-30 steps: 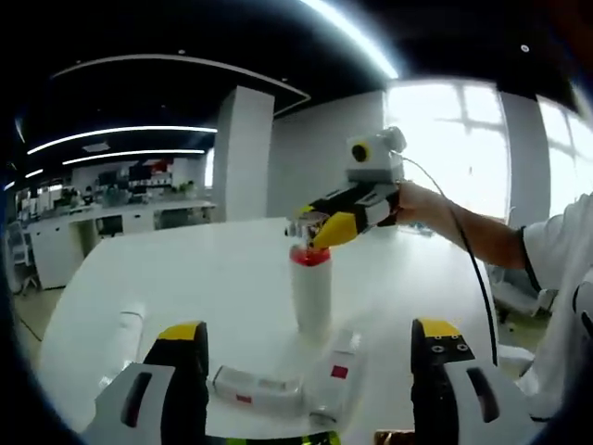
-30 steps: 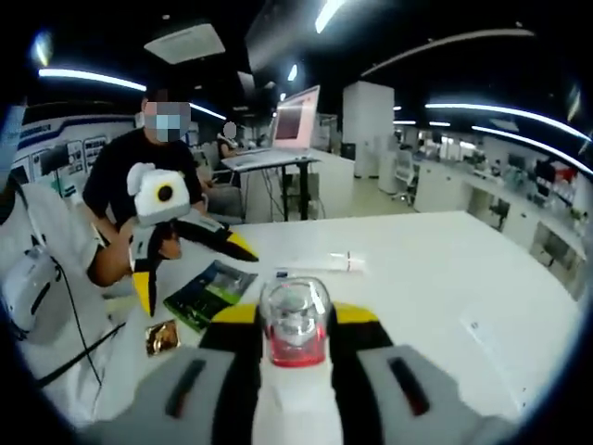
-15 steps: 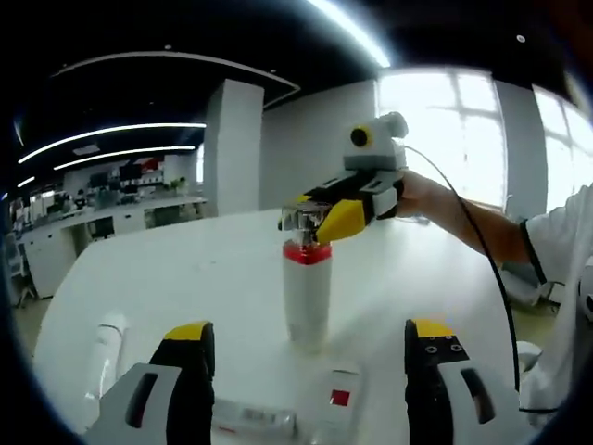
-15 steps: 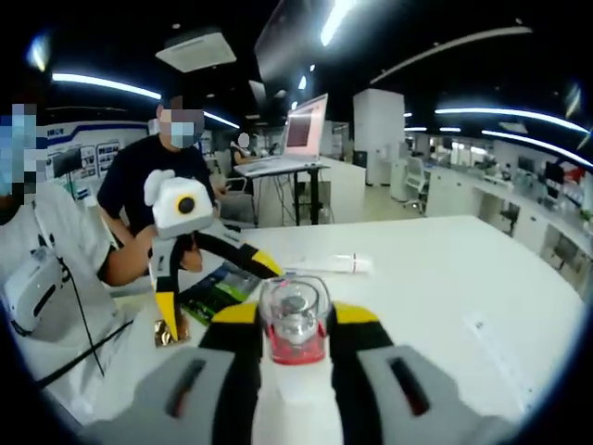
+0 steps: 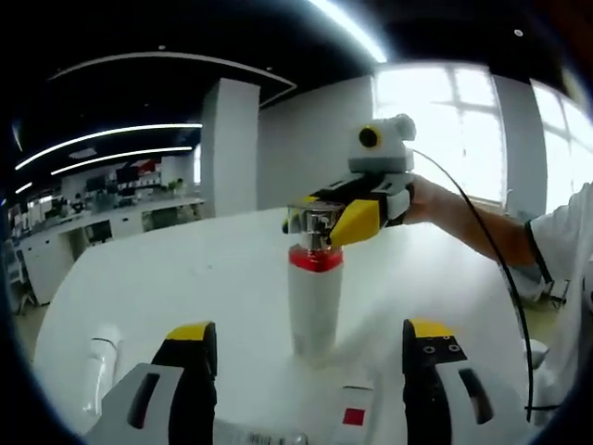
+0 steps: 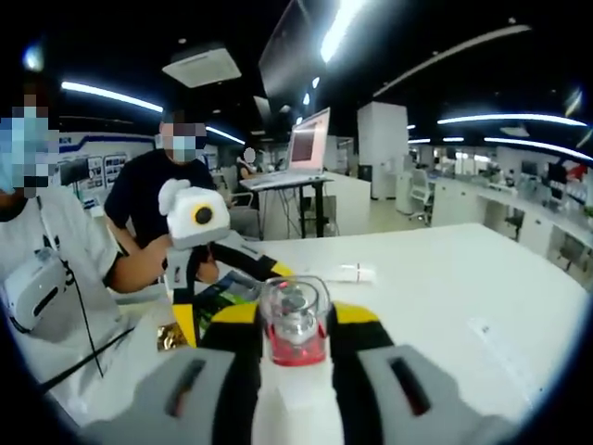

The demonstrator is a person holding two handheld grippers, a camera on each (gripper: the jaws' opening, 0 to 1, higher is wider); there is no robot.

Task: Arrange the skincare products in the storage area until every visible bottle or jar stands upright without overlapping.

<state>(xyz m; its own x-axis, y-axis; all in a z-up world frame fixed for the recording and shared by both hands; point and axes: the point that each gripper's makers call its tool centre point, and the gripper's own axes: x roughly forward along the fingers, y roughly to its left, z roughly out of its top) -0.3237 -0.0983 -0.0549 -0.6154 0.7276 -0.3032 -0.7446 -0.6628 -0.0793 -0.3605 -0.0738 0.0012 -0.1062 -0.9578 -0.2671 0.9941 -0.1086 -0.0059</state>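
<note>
One broad white tabletop (image 5: 185, 278) in an open-plan office under ceiling strip lights, white pump bottle (image 5: 314, 301) upright on it – right gripper (image 5: 320, 220) clamped on its clear cap above the red collar, left gripper (image 5: 306, 348) jaws apart, bottle beyond, between them.

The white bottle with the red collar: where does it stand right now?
In the left gripper view the bottle stands upright mid-table, its clear cap held by the right gripper.
</note>
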